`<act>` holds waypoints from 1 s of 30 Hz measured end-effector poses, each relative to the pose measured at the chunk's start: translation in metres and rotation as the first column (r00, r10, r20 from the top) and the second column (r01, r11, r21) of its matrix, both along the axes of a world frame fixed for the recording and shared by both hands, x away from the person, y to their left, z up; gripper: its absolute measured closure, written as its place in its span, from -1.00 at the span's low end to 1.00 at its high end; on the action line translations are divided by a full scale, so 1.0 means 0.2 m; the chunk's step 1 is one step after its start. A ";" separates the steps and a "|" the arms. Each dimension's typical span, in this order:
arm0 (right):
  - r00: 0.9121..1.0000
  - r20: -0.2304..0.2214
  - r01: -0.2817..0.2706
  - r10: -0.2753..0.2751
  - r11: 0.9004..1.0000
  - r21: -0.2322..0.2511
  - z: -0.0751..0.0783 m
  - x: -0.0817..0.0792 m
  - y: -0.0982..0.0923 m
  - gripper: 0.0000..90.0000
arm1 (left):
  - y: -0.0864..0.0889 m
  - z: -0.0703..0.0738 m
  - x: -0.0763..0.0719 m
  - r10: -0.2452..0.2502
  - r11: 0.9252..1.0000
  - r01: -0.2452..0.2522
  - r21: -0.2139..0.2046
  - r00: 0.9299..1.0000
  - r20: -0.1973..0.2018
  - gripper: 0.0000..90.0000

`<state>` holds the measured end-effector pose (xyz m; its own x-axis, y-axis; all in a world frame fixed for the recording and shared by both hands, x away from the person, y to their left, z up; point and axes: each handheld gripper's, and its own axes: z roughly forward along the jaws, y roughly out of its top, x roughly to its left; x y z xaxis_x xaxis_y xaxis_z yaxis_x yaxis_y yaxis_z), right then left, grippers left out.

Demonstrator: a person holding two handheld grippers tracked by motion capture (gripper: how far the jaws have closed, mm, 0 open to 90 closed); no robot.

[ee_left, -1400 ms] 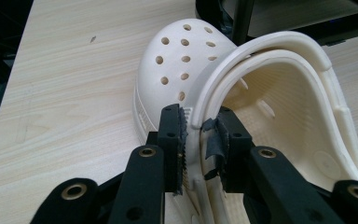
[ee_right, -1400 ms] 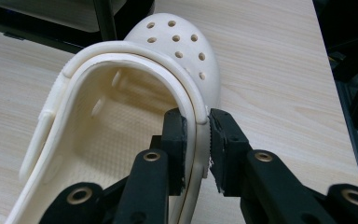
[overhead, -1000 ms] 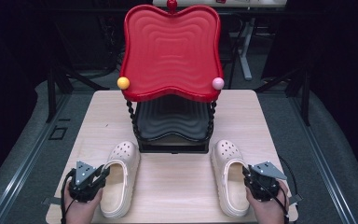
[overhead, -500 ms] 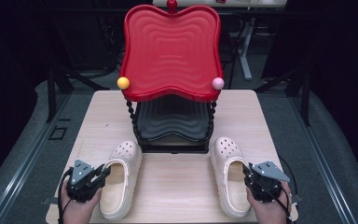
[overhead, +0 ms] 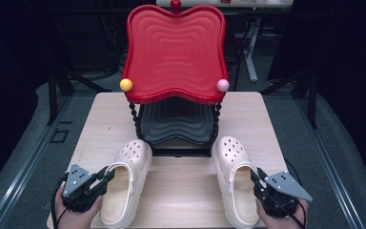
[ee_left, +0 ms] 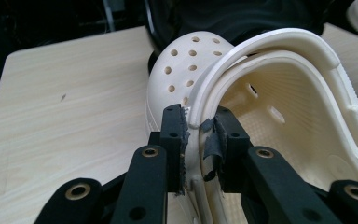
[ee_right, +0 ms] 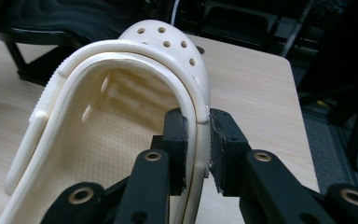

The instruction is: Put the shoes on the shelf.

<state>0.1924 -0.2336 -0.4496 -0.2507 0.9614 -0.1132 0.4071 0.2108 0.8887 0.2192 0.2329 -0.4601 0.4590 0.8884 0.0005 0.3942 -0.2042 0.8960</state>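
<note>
Cream clogs, red and black trays, pale wood

Two cream clogs (overhead: 127,179) (overhead: 236,179) dotted with holes are lying on a light wood-grain table (overhead: 181,191); a rippled red tray (overhead: 174,52) is showing above a black tray (overhead: 174,125), with yellow (overhead: 126,84) and pink (overhead: 223,85) balls.

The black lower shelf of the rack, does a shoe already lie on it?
No, the black lower shelf is bare; both clogs stay on the table.

Two clogs on table (overhead: 181,191), left clog (overhead: 126,183), right clog (overhead: 236,179), rack (overhead: 174,90) behind
</note>
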 end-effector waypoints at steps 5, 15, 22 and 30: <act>0.999 0.011 -0.042 0.042 0.999 -0.003 0.02 -0.01 0.06 0.71 | -0.04 0.06 0.00 -0.030 1.000 0.030 -0.007 0.999 0.031 0.70; 0.992 0.003 -0.125 0.124 0.992 0.002 0.05 0.14 0.23 0.71 | -0.19 0.10 0.13 -0.055 0.998 0.055 0.002 0.995 0.079 0.70; 0.990 -0.002 -0.140 0.140 0.990 -0.002 0.07 0.31 0.33 0.71 | -0.26 0.09 0.25 -0.048 0.999 0.048 0.000 0.996 0.074 0.70; 0.992 -0.007 -0.122 0.122 0.993 -0.001 0.08 0.42 0.38 0.71 | -0.31 0.10 0.30 -0.038 0.999 0.037 0.011 0.996 0.077 0.70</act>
